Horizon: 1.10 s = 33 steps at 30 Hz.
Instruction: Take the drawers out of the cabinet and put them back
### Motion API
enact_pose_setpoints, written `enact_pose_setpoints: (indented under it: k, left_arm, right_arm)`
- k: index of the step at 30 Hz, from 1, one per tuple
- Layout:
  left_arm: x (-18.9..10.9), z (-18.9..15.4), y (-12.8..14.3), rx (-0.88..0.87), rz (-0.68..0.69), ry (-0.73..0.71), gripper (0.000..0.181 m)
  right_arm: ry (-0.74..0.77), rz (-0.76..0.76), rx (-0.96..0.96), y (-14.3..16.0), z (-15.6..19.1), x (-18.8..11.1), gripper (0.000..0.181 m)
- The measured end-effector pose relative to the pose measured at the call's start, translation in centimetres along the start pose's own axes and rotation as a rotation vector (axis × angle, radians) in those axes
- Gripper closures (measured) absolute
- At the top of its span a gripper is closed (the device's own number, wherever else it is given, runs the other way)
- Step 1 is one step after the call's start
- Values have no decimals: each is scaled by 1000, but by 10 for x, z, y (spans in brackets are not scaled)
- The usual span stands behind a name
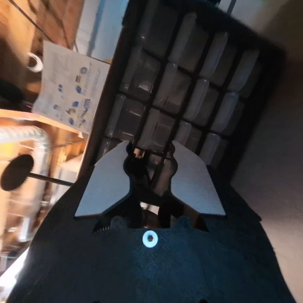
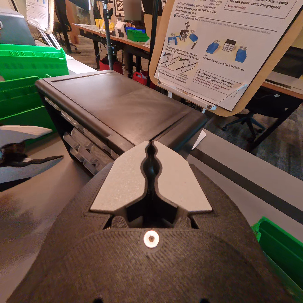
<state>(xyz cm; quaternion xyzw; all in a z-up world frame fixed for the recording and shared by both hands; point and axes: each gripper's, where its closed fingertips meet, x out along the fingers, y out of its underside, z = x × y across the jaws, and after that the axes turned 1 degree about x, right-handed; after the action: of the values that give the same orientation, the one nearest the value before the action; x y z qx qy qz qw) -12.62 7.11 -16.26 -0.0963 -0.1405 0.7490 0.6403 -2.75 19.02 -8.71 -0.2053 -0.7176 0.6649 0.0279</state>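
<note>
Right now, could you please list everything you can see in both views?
cabinet: one, black, on the grey table, seen from above and from the front.
drawers: many, clear, shut in rows in the cabinet front; exact count unclear through blur.
bins: green, stacked left of the cabinet; another at lower right.
sheet: one, white, on a wooden board behind the cabinet.
table: grey, with a dark stripe.
left gripper: fingers apart, facing the drawers.
right gripper: fingers together, at the cabinet's top corner.
</note>
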Motion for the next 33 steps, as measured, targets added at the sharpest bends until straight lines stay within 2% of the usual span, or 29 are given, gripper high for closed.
enact_pose_setpoints:
  k: [4,8,9,13,17,19,22,24,25,28,29,30,33]
  left_arm:
    - [24,-4,9,93,34,-49,150]
    - [30,5,9,126,30,-106,161]
    - [29,8,8,130,30,-120,169]
    - [25,7,6,164,39,-105,171]
    - [2,4,-4,191,28,-102,172]
    - [-10,2,-8,158,17,-84,170]
    - [-17,-3,-13,117,-1,-28,134]
    - [-12,-5,-13,197,11,-22,107]
    - [-7,-7,-12,252,24,-19,104]
    - [10,-10,-5,336,62,-11,107]
    - [14,-9,-3,353,71,-14,113]
    - [16,-6,-2,372,80,-25,131]
    - [12,-6,-2,372,98,-11,135]
  right_arm:
    - [8,-6,-6,0,0,0,180]
    - [6,-5,-8,0,0,0,180]
    - [7,-8,-6,0,0,0,180]
    - [17,-13,-9,0,0,0,180]
    - [24,-6,-16,0,0,0,180]
    - [28,-3,-21,0,0,0,180]
    - [31,-2,-22,0,0,0,180]
    - [33,-1,-22,0,0,0,180]
    - [35,-1,-23,0,0,0,180]
    - [39,-2,-27,0,0,0,180]
    - [38,-4,-26,0,0,0,180]
    - [36,-5,-26,0,0,0,180]
    - [31,-11,-24,-1,0,0,180]
